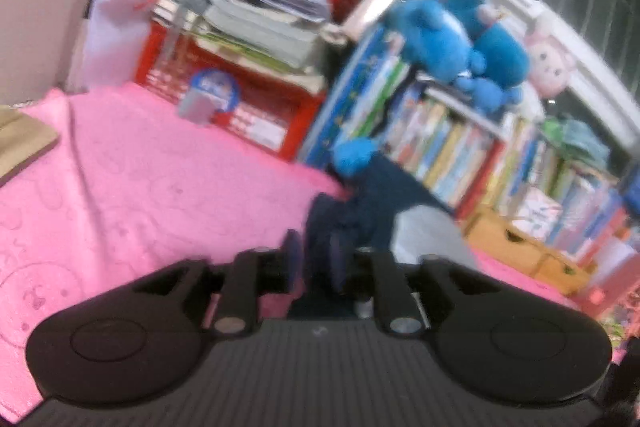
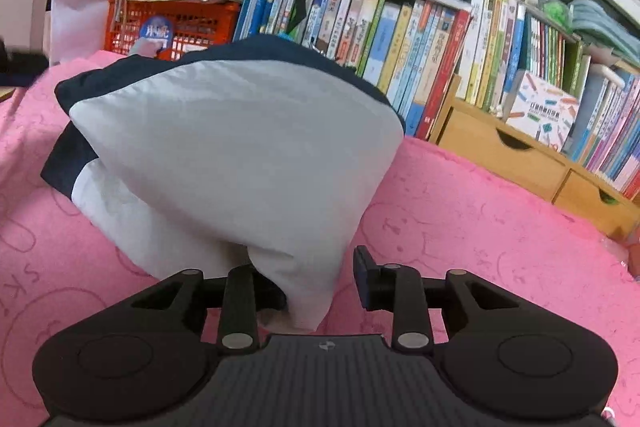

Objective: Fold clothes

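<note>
Between the right gripper's (image 2: 318, 279) jaws hangs a corner of the grey-and-navy fabric garment (image 2: 240, 131), apparently pinched; the left gripper (image 1: 314, 259) clamps its navy edge. Beyond, pink towel-covered table (image 2: 480, 211): folding half-done, not yet flattened.

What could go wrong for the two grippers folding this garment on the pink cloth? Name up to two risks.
1. The right gripper has a visible gap beside the white corner of the garment, so the corner may slip.
2. The left gripper pinches only bunched navy fabric in a blurred view, so the fold may skew.
</note>
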{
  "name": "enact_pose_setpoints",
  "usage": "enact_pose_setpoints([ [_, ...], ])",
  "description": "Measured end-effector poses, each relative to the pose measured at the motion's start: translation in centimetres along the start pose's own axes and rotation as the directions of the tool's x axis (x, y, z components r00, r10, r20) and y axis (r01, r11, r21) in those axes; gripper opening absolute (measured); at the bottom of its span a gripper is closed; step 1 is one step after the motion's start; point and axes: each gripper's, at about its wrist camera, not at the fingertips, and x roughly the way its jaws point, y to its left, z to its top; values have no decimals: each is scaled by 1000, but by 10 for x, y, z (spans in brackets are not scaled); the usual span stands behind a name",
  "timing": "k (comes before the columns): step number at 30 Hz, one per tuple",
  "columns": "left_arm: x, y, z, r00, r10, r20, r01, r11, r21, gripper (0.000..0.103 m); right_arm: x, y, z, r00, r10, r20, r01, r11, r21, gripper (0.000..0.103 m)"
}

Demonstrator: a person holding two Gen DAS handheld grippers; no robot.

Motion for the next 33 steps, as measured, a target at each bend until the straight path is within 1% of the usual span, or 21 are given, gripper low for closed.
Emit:
enact_pose_setpoints([
  [2, 9, 7, -2, 990, -113, -80, 104, 988, -115, 64, 8, 4, 3, 1000, 0, -18, -1, 1000, -20, 35],
  [3, 17, 10, -5, 979, -164, -119, 142, 975, -172, 68, 12, 4, 5, 999, -1, -32, 1, 1000, -21, 34],
  [5, 38, 7, -10, 965, -193, -176, 153, 964, -216, 68, 13, 4, 5, 999, -14, -29, 13, 1000, -18, 22],
  [7, 59, -3, -10, 960, -188, -208, 141, 965, -221, 68, 9, 5, 3, 999, -39, -21, 39, 999, -25, 20],
  [9, 79, -12, -6, 962, -180, -204, 140, 970, -197, 68, 3, 2, -1, 998, -57, -15, 57, 998, -11, 19],
  [10, 87, -16, -4, 965, -156, -209, 117, 975, -190, 62, -1, 1, -2, 998, -66, -12, 66, 998, -6, 19],
  [11, 94, -18, -2, 967, -129, -220, 86, 977, -194, 42, -5, 0, -4, 997, -80, -7, 80, 997, -8, 19],
  [12, 98, -19, 0, 968, -119, -222, 73, 976, -203, 37, -9, -1, -5, 995, -96, -1, 96, 995, -14, 19],
  [14, 91, -21, 2, 966, -161, -204, 116, 969, -217, 14, -19, -4, -11, 993, -120, 13, 121, 992, -30, 19],
  [16, 69, -23, -2, 958, -213, -193, 175, 965, -195, 10, -35, -11, -19, 991, -134, 22, 135, 990, -41, 18],
  [18, 44, -30, -16, 950, -235, -204, 208, 967, -145, 10, -50, -18, -29, 988, -148, 31, 150, 987, -61, 18],
  [21, 24, -34, -41, 932, -245, -268, 231, 969, -84, 10, -66, -25, -45, 987, -156, 25, 157, 983, -99, 18],
  [24, 24, -35, -43, 918, -270, -289, 260, 963, -74, 11, -67, -28, -55, 990, -142, -3, 141, 983, -120, 19],
  [25, 25, -35, -43, 914, -279, -295, 270, 960, -72, 11, -66, -28, -55, 989, -145, 2, 144, 983, -114, 21],
  [27, 27, -35, -43, 905, -297, -306, 290, 955, -69, 18, -65, -27, -54, 988, -152, 9, 152, 981, -120, 24],
  [28, 31, -37, -38, 902, -316, -296, 307, 949, -76, 40, -63, -26, -54, 989, -150, 8, 150, 981, -126, 24],
  [29, 40, -37, -32, 896, -339, -287, 328, 941, -90, 81, -62, -26, -53, 989, -148, 7, 148, 980, -132, 24],
  [30, 53, -37, -28, 896, -336, -289, 315, 942, -116, 92, -60, -25, -53, 990, -144, 1, 143, 980, -139, 24],
  [31, 67, -38, -26, 897, -320, -305, 291, 947, -138, 83, -58, -24, -53, 990, -142, -3, 140, 980, -144, 24],
  [32, 79, -39, -25, 898, -291, -330, 256, 956, -146, 49, -57, -25, -53, 990, -141, -7, 139, 980, -140, 24],
  [33, 86, -42, -24, 906, -244, -346, 208, 968, -139, 27, -57, -26, -54, 990, -140, -10, 138, 981, -134, 24],
])
